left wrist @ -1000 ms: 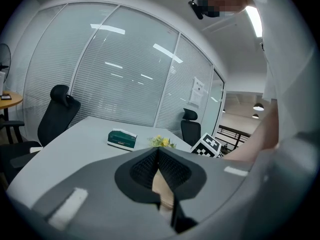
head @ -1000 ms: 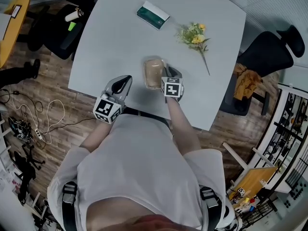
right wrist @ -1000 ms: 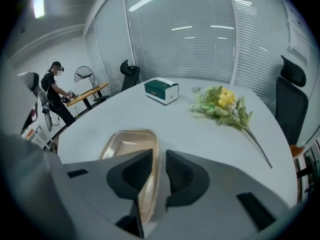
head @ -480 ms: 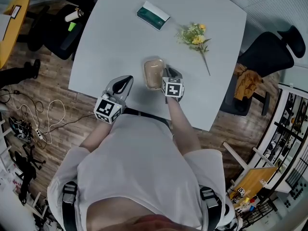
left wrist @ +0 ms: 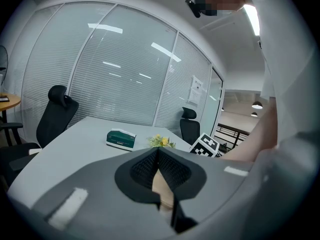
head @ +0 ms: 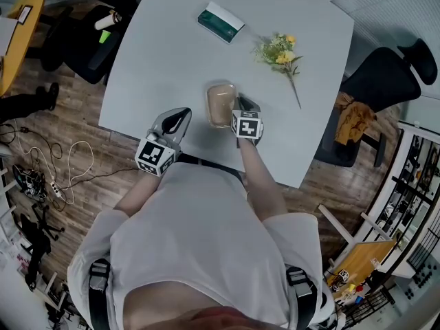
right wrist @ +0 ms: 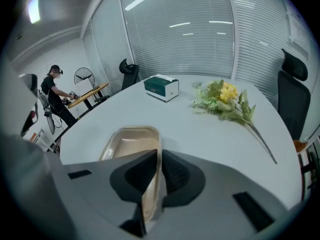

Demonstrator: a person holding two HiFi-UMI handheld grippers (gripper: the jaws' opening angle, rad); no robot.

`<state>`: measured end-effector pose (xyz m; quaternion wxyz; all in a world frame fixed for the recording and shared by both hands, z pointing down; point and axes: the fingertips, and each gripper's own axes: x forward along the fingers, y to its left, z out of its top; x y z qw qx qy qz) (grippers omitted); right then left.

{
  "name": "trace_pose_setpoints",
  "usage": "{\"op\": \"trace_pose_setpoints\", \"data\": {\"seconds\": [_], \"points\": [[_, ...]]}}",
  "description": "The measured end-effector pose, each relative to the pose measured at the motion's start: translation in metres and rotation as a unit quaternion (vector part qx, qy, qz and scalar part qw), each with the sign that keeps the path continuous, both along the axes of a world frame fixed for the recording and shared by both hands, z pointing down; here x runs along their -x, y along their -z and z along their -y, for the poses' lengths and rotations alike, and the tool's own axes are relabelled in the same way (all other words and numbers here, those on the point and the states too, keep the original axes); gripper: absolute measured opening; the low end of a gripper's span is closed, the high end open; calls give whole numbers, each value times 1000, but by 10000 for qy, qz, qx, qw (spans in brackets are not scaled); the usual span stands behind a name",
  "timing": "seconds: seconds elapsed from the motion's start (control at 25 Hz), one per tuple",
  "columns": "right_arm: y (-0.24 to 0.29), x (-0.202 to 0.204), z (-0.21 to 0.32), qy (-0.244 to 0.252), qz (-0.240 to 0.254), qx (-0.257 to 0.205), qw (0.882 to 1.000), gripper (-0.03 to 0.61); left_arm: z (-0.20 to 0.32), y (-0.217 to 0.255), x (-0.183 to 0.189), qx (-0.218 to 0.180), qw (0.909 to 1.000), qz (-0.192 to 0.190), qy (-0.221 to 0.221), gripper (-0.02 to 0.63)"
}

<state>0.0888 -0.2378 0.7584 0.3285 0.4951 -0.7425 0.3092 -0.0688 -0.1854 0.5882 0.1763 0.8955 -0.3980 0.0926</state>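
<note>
A shallow tan tray [head: 220, 104] lies on the pale grey table [head: 165, 53], close to its near edge. My right gripper [head: 240, 104] is at the tray's right side; in the right gripper view the gripper [right wrist: 157, 159] is shut on the tray [right wrist: 127, 143], with the right rim pinched between the pads. My left gripper [head: 180, 113] hovers left of the tray, apart from it. In the left gripper view this gripper [left wrist: 159, 156] is shut, tips meeting, holding nothing. The right gripper's marker cube [left wrist: 205, 145] shows beyond it.
Farther back on the table are a dark green box [head: 220, 20] and a bunch of yellow flowers [head: 278, 49]. Black office chairs stand at the right [head: 385, 78] and upper left [head: 103, 26]. Cables [head: 41, 170] lie on the wooden floor at left.
The right gripper's jaws have narrowed from a small gap to a pinch on the tray's rim. The left gripper and the other things have stayed put.
</note>
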Motion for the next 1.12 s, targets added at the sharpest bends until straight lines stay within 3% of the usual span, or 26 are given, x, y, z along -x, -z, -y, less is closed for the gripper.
{"op": "trace_pose_setpoints", "data": {"seconds": [0.72,1.12], "points": [[22,-4,1,-161,-75,-314,9993,23,-13,7,2,-82,10000,23,49,11],[60,-18,-7,-361,-187,-906,9951,23,-23,20,-9,-263,9996,-43,-89,11]]}}
